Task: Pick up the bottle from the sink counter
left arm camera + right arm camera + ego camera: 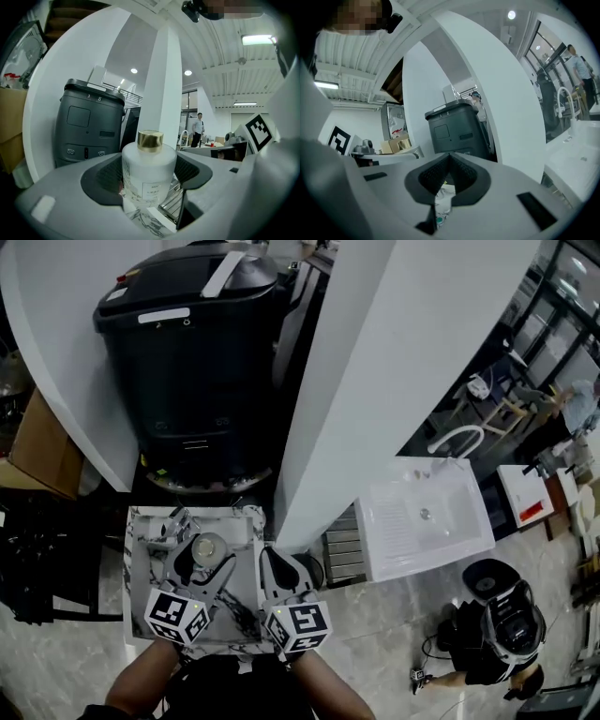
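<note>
The left tongs (208,564) are closed on a frosted white bottle (149,169) with a gold cap (150,140), one dark pad (107,179) pressed against each side of its body. The bottle stands upright over the marbled sink counter (141,554). In the head view it sits at about 7 o'clock from the middle, and I cannot tell whether its base touches the surface.

The right tongs (449,159) sit just beside the left, at 3 o'clock of them. Their jaws meet at the tips with nothing gripped, and only a sliver of the marbled counter shows beneath them.

A tall black bin (197,362) stands at 12 o'clock of the counter. A white sink unit (427,517) with a curved tap (457,439) lies well apart at 3 o'clock, beyond a white pillar (375,381).
</note>
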The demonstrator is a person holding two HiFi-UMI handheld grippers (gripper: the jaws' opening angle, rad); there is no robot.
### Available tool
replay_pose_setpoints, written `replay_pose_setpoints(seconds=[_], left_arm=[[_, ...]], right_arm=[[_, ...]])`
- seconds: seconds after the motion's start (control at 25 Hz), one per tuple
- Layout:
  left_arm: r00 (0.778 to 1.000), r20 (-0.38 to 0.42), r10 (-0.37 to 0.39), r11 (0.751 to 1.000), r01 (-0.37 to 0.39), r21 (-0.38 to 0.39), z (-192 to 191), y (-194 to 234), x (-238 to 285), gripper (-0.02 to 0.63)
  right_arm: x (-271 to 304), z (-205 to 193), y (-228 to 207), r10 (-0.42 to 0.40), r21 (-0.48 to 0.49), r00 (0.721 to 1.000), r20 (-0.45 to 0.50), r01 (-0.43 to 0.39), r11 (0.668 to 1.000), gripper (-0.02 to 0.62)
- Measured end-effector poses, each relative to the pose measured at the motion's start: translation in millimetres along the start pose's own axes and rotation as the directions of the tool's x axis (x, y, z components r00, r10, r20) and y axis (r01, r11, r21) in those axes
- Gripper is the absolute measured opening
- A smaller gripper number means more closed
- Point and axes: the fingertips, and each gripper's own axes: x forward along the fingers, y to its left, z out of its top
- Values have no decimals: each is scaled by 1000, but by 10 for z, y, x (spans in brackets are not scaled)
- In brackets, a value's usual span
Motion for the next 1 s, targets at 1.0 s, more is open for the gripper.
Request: replay_pose_setpoints(seconds=[1.0], left_arm=[[995,62,-74,997,72,37,546,-249,-234,336]], right_arm=[[-122,541,73,0,-109,994,106,11,994,8]])
